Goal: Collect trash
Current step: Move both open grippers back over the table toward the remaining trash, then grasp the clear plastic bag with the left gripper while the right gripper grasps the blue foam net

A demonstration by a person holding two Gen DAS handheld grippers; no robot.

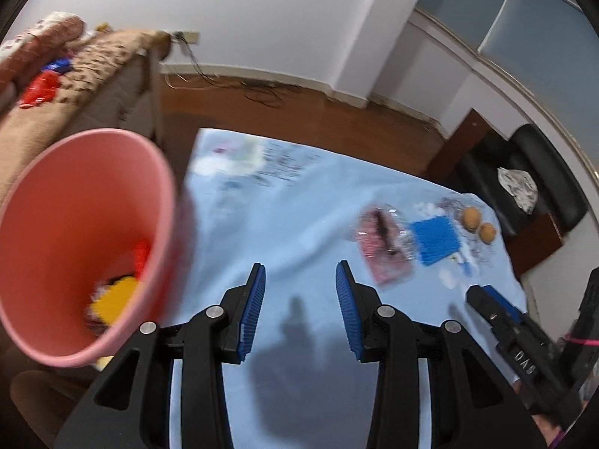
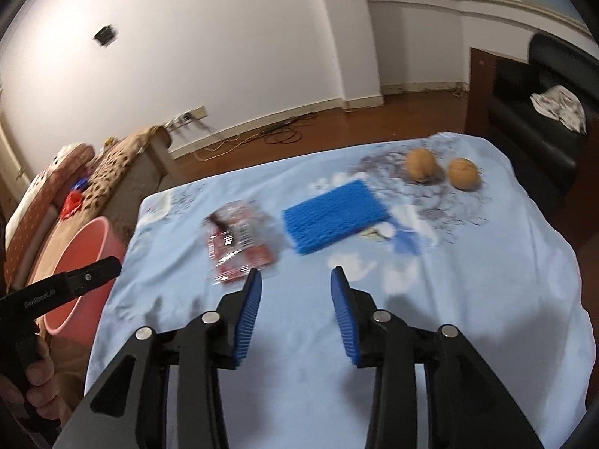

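both tongs stand nearest the lens, each with its two blue-ribbed jaws spread wide and nothing between them. the left gripper (image 1: 300, 277) hangs over the near part of the blue cloth (image 1: 299, 232) that covers the table, close to the table's left edge. the right gripper (image 2: 295, 280) hangs over the near middle of the cloth (image 2: 468, 299), and shows in the left view near the table's right edge.

one pink bin (image 1: 75, 205) stands off the table's left edge, just beside the left gripper; inside it lie yellow and red scraps, too blurred to name. in the right view the same bin (image 2: 93, 239) sits behind the left gripper's finger.

on the cloth, one red-and-clear wrapper (image 2: 239, 243) lies just ahead of the right gripper's left jaw, apart from it. one blue foam net (image 2: 333, 217) lies just right of the wrapper, ahead of the open jaws and a little further off. two brown round fruits (image 2: 421, 164) (image 2: 464, 174) sit side by side near the far right corner, well apart from both tongs. in the left view the wrapper (image 1: 385, 247), the net (image 1: 436, 237) and the two fruits (image 1: 470, 218) (image 1: 487, 232) lie off to the right of the left gripper, towards the far right corner.

beyond the table's left edge is one spotted brown sofa (image 1: 75, 86); beyond its right edge, one black chair (image 2: 543, 112).
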